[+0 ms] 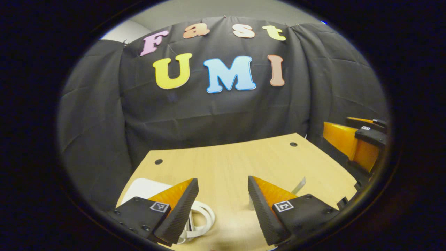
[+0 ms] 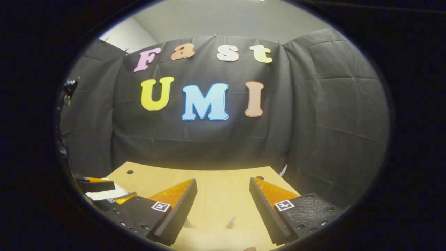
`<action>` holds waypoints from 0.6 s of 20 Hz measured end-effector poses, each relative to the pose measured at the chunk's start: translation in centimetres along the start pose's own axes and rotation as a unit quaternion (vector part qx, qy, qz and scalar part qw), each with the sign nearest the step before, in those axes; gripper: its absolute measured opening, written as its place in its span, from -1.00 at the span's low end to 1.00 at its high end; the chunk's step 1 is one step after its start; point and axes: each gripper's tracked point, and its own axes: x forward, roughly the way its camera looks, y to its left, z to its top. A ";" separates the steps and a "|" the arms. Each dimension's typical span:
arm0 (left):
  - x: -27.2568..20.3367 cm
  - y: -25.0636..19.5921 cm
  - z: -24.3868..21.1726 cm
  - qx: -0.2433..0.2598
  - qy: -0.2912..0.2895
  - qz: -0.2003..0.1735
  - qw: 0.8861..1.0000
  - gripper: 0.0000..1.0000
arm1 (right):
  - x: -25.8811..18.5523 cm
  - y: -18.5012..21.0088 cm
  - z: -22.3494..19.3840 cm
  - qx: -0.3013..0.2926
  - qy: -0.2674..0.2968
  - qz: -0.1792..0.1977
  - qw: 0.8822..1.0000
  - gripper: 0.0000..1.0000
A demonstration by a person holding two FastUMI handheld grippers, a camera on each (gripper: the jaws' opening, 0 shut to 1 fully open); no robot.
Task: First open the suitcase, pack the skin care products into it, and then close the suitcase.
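My left gripper (image 1: 223,181) hangs open over the wooden table (image 1: 226,164), nothing between its orange-and-black fingers. Under its left finger lies a white flat-topped thing (image 1: 143,188) with a looped white handle (image 1: 204,214); it looks like the suitcase, mostly hidden. A thin pale tip (image 1: 299,184) pokes up behind the right finger. My right gripper (image 2: 223,181) is open too, above the table (image 2: 223,188). Two small pale pointed tips (image 2: 231,221) show low between its fingers; what they belong to is unclear. The right gripper (image 1: 359,143) also shows at the left gripper view's right edge.
The black cloth wall stands close behind the table's far edge (image 1: 223,144). Dark holes (image 1: 158,161) mark the tabletop's far corners. In the right gripper view the other gripper (image 2: 99,186) sits at the lower left, something white behind it.
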 end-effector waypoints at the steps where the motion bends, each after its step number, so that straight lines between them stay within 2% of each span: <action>1: 0.3 0.1 -0.9 -0.004 0.014 0.000 1.000 0.86 | 0.0 -0.2 -0.3 -0.003 0.003 -0.002 1.000 0.84; 6: 2.3 2.8 -7.6 -0.031 0.108 0.034 0.993 0.86 | 0.0 -1.0 -1.6 -0.010 0.031 -0.009 0.999 0.84; 8: 2.7 3.9 -11.2 -0.047 0.164 0.049 0.984 0.87 | -0.3 -1.5 -2.1 -0.010 0.038 -0.014 0.999 0.84; 9: 2.8 4.4 -13.0 -0.054 0.187 0.056 0.979 0.94 | -0.5 -1.9 -2.3 -0.012 0.041 -0.020 0.999 0.84; 12: 4.2 5.6 -17.0 -0.063 0.229 0.064 0.969 0.90 | -1.0 -3.2 -2.8 -0.012 0.049 -0.036 0.998 0.84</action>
